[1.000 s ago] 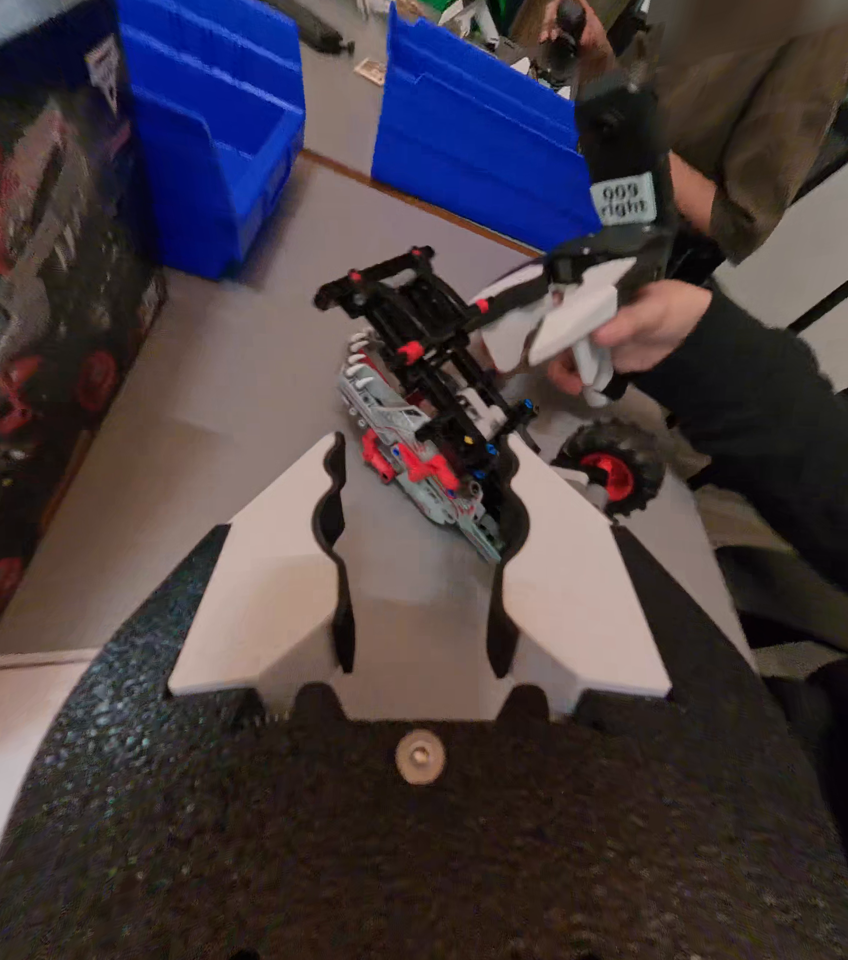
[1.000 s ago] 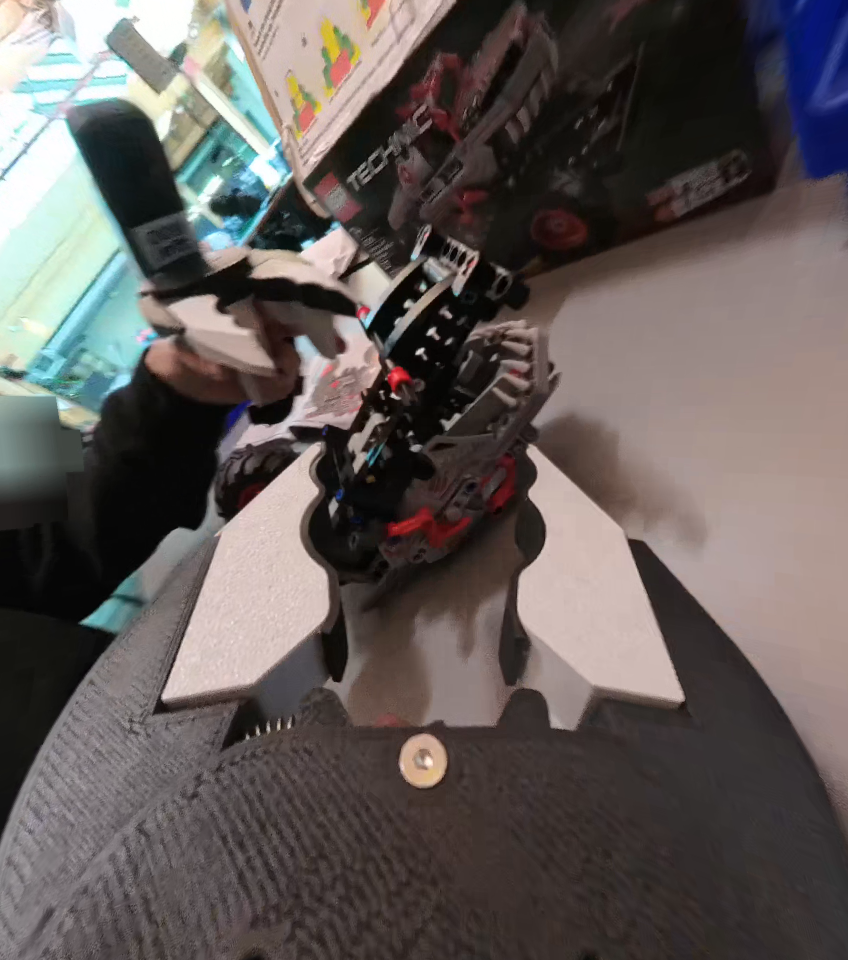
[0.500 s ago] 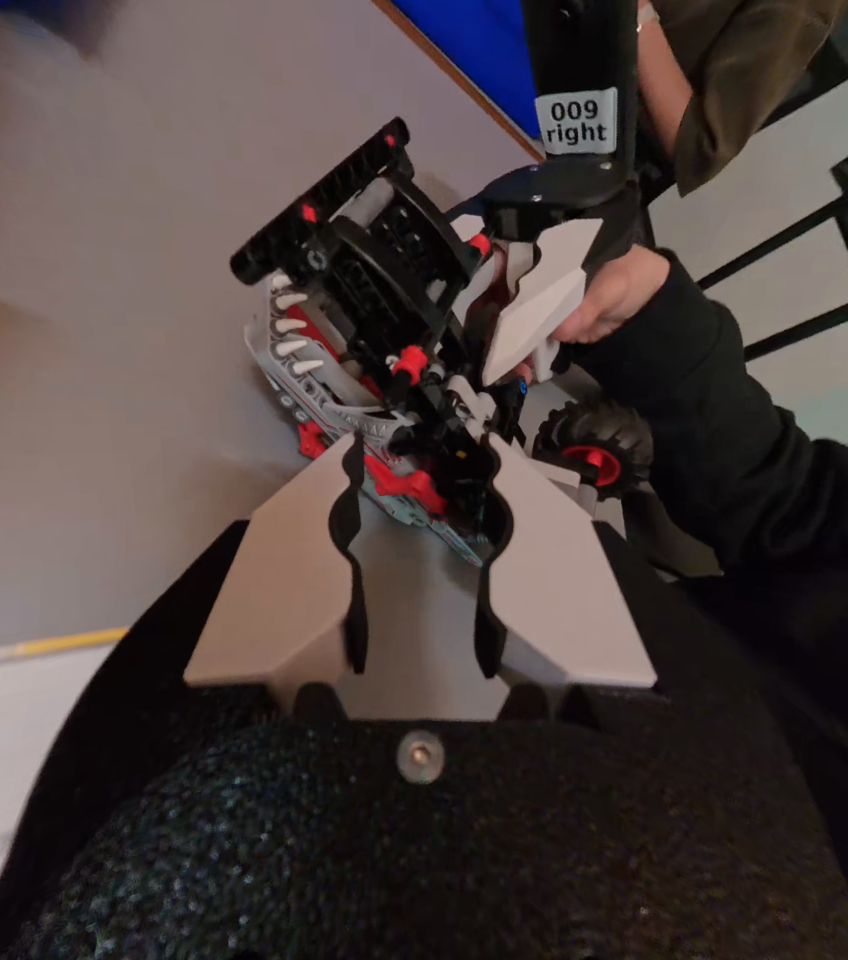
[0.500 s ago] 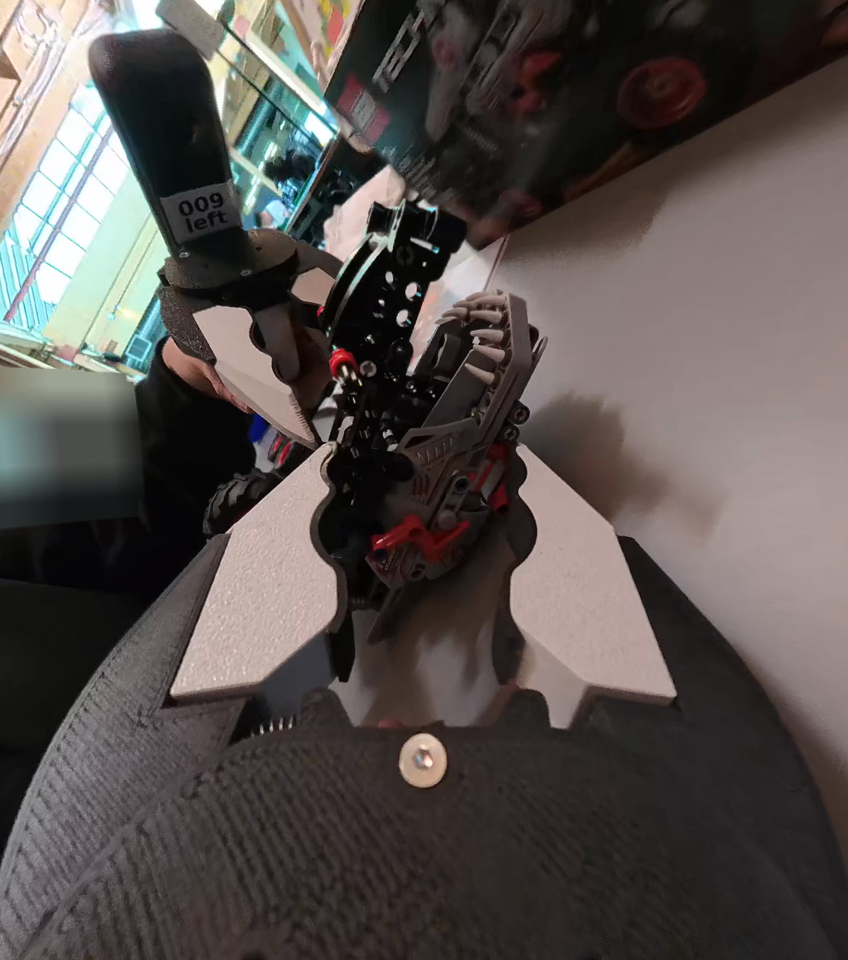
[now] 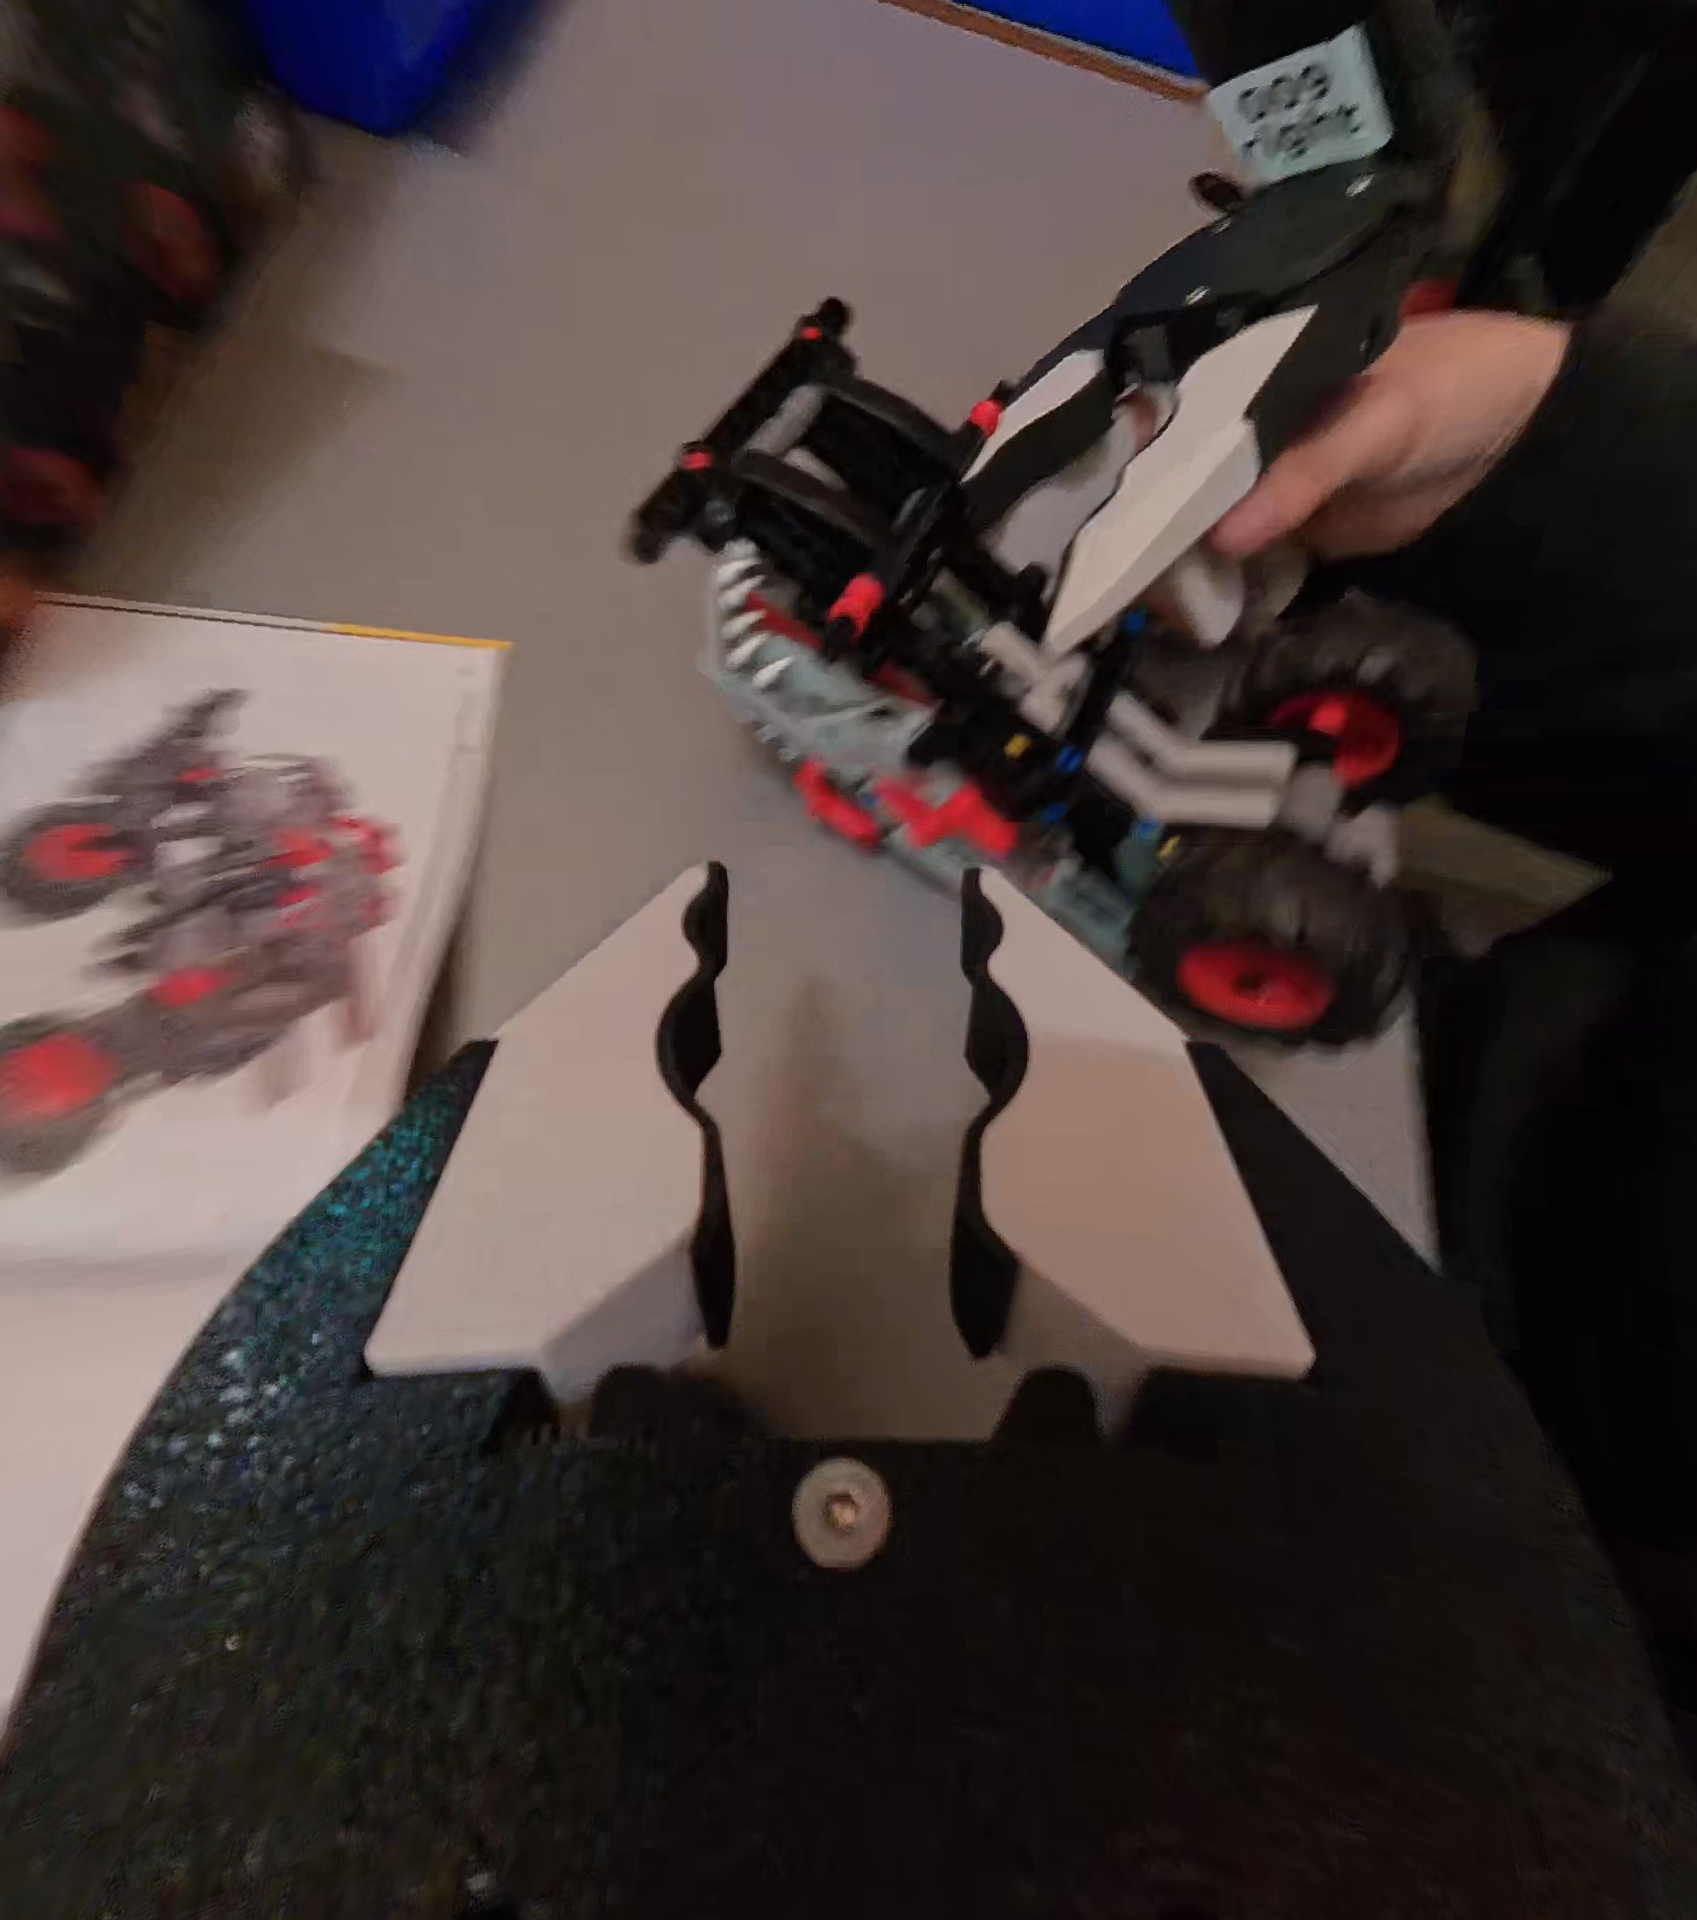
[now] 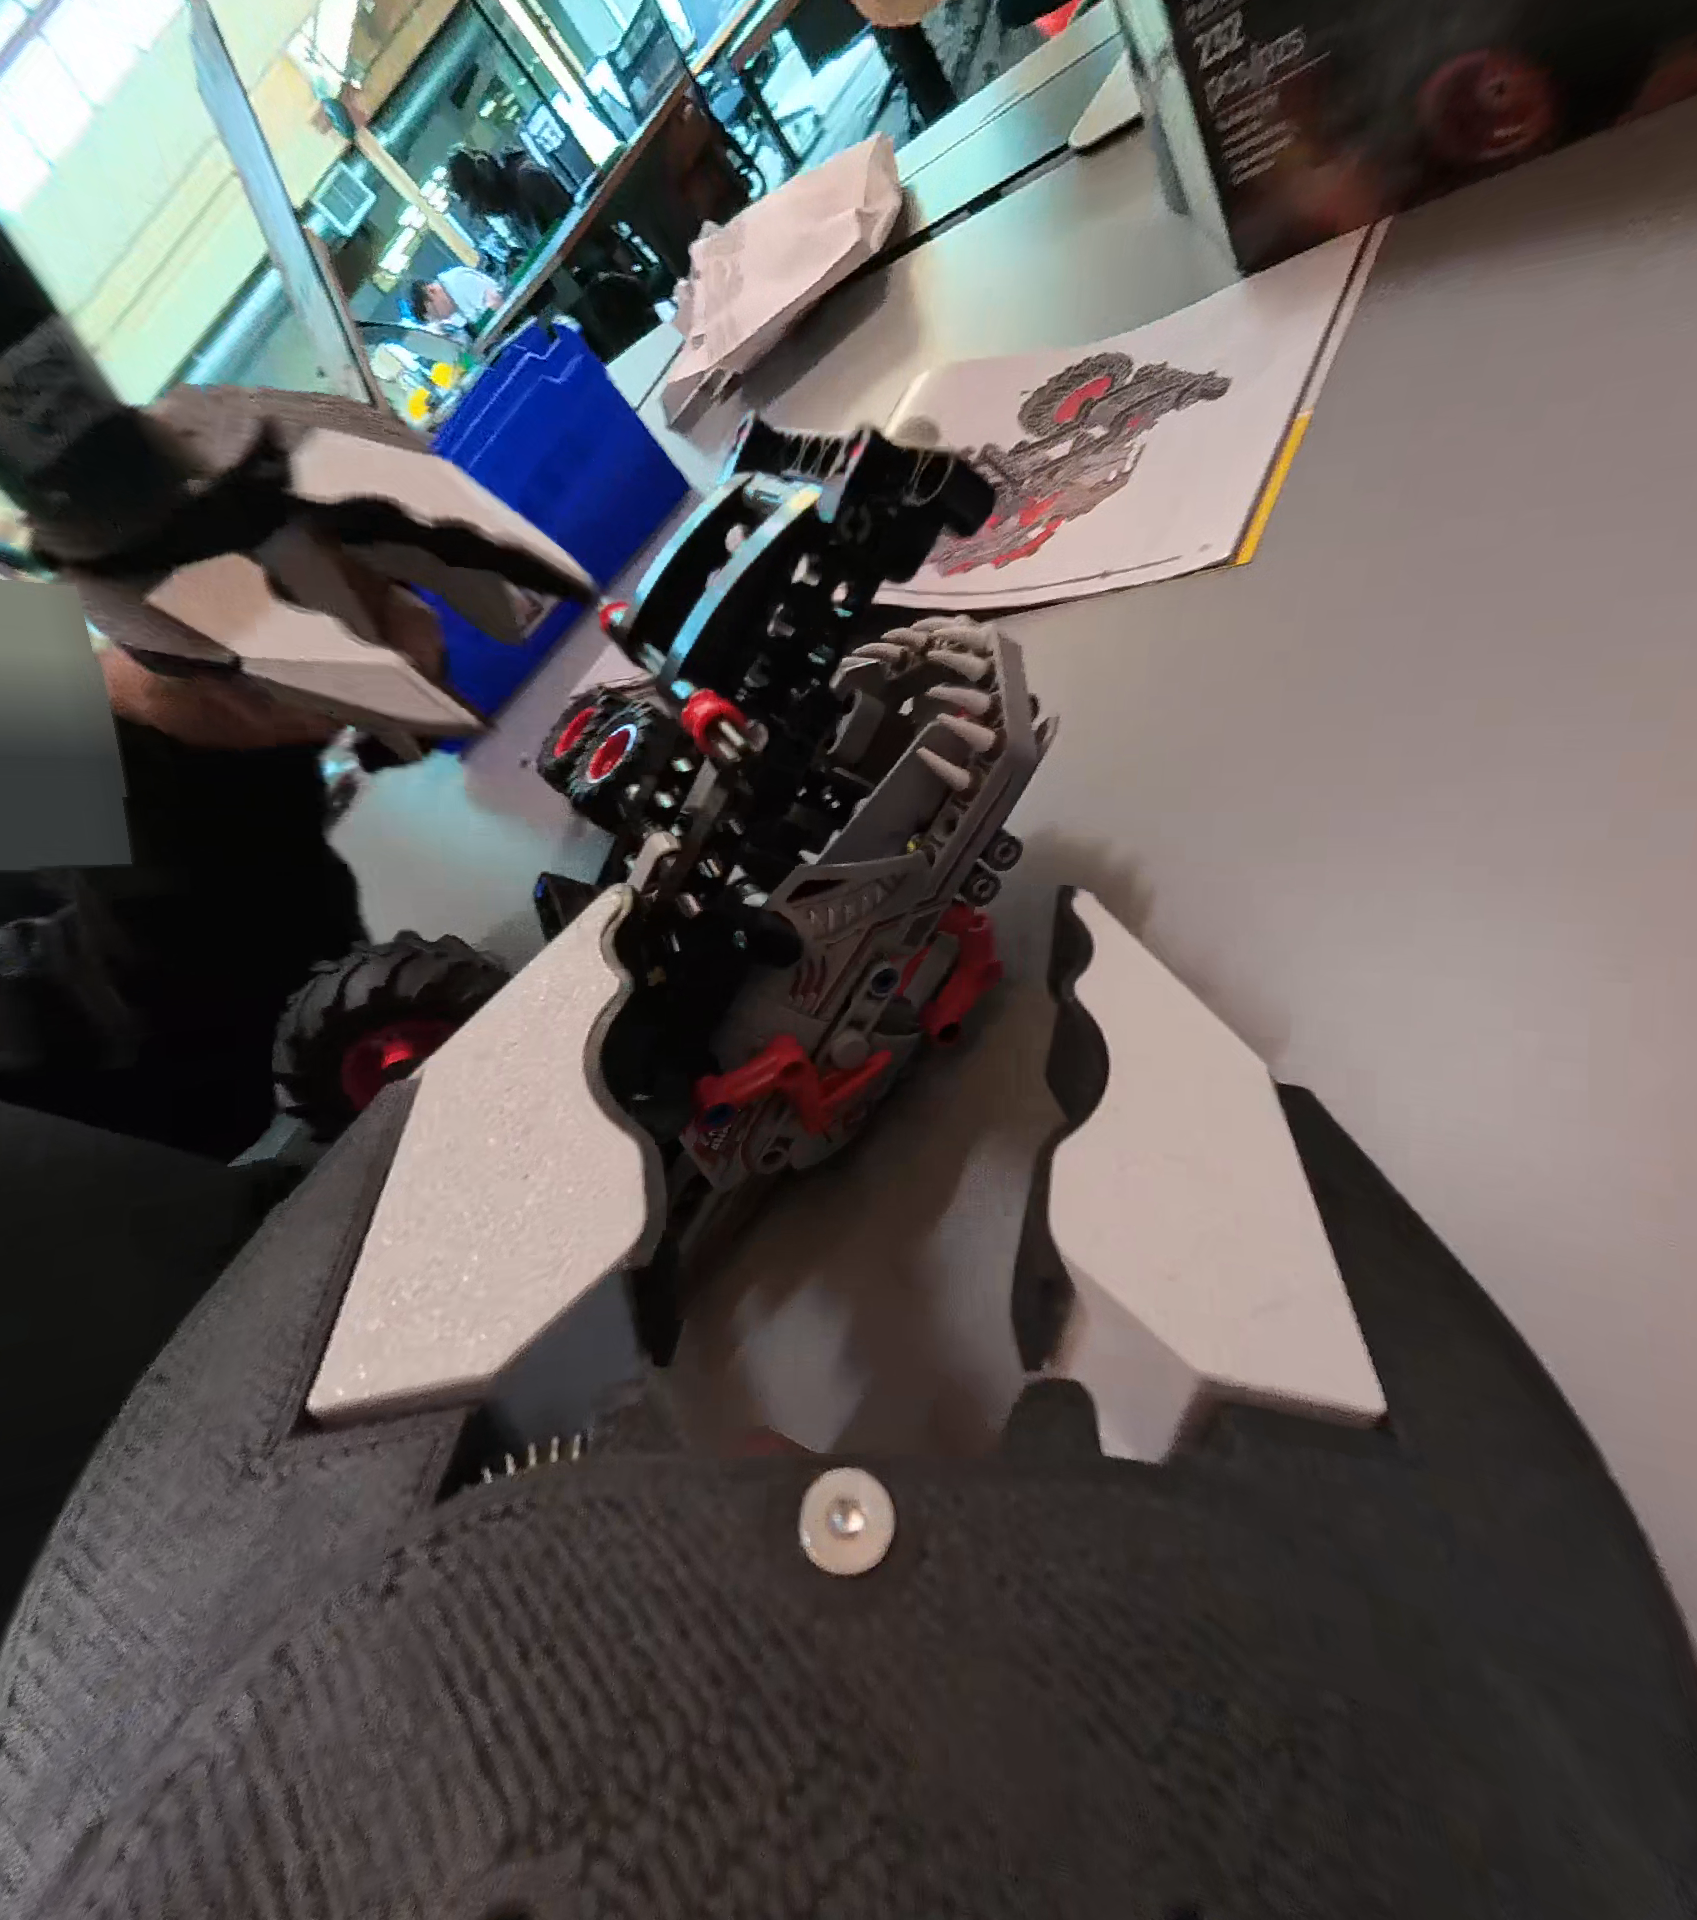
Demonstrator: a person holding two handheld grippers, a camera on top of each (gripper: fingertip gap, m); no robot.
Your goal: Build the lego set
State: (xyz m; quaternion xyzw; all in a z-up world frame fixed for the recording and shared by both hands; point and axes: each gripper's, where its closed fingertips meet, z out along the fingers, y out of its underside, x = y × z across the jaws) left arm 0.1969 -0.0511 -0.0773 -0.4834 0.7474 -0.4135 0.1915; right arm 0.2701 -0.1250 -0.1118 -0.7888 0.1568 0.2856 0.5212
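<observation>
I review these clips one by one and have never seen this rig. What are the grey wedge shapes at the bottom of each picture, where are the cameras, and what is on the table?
No robot here: a person holds a two-finger gripper in each hand, with a camera on each looking forward along its grey fingers. In the left wrist view, the left gripper is open and holds nothing; the model lies just ahead of it. In the right wrist view, the right gripper is around the rear of the lego truck, but contact on both sides is unclear. The truck, grey and black with red parts, lies tilted on the grey table. Beside it are the instruction booklet, the set's box and a loose wheel.
</observation>
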